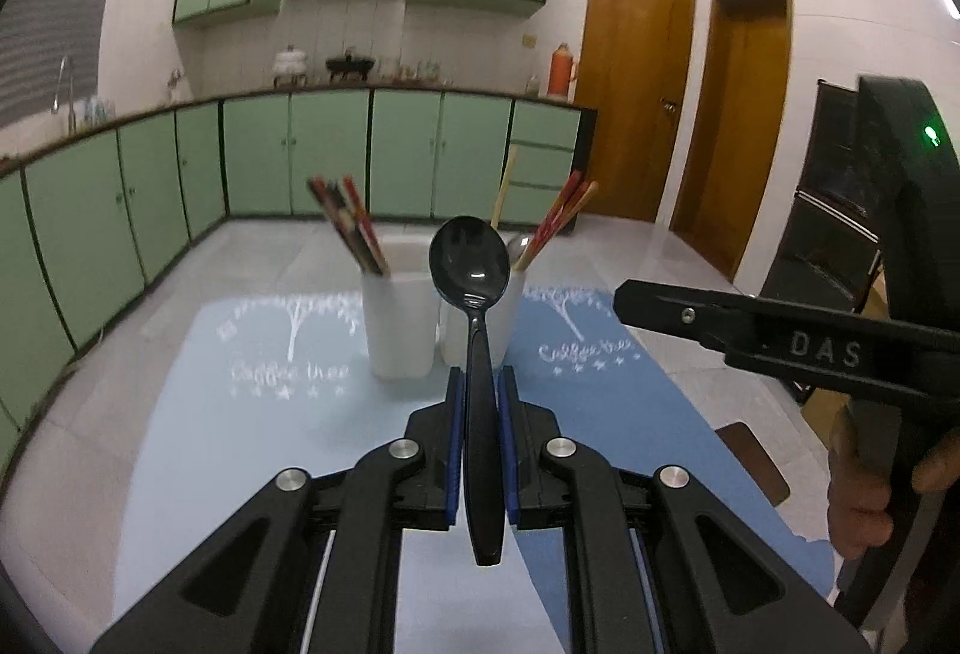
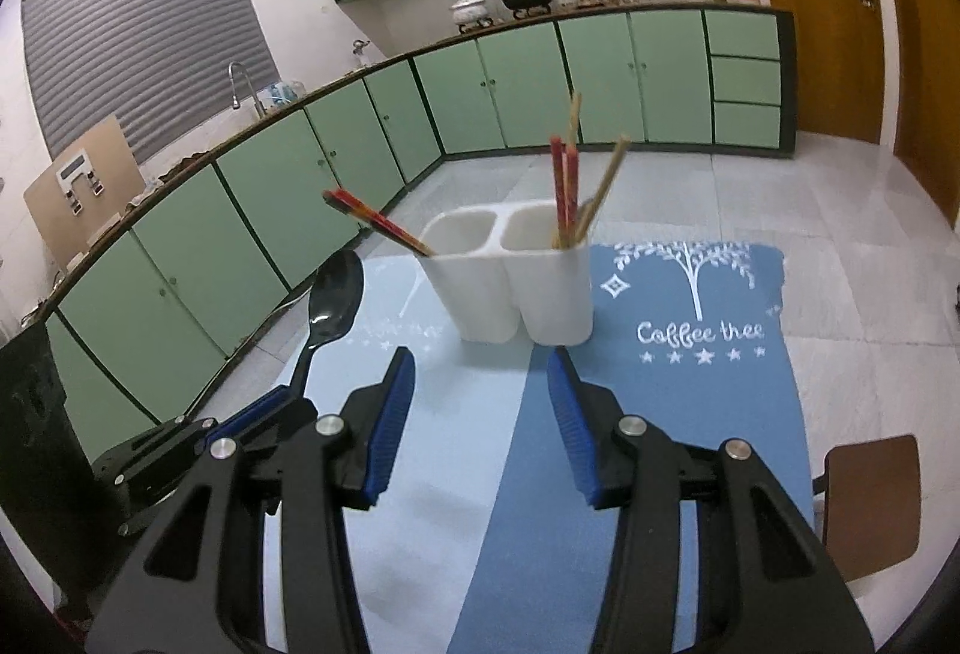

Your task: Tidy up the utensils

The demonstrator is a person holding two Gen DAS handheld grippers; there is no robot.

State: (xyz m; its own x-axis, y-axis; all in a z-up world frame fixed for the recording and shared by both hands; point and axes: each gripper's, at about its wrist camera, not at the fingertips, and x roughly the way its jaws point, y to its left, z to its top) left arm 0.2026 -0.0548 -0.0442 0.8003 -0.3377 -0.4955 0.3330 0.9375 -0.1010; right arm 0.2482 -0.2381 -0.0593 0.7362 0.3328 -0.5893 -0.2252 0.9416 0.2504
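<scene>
The left gripper (image 1: 480, 414) is clamping the handle of a black spoon (image 1: 471, 264) between its blue pads (image 1: 454, 450), with the bowl standing up and forward of the fingertips and the butt of the handle hanging back behind them. The spoon is hanging clear above the tabletop (image 1: 90, 450), in line with the white utensil holder (image 1: 399, 330). The right gripper (image 2: 480, 384) is holding its jaws apart with nothing between them, its blue pads (image 2: 393, 414) framing the seam where a pale blue placemat (image 2: 420, 444) is meeting a darker blue placemat (image 2: 690, 414) printed with a white tree and the words "Coffee tree". In the left wrist view that gripper is reaching in from the right edge, with a person's hand (image 1: 864, 480) gripping its handle.

The holder is standing across the far ends of the two mats, toward the far edge of the tabletop. Red chopsticks (image 2: 378, 222) are leaning out of its left compartment; red and wooden chopsticks (image 2: 573, 192) are sticking up from the right one, where the left wrist view is also showing a metal spoon (image 1: 517, 246). A brown chair seat (image 2: 870, 504) is showing past the right edge of the tabletop.
</scene>
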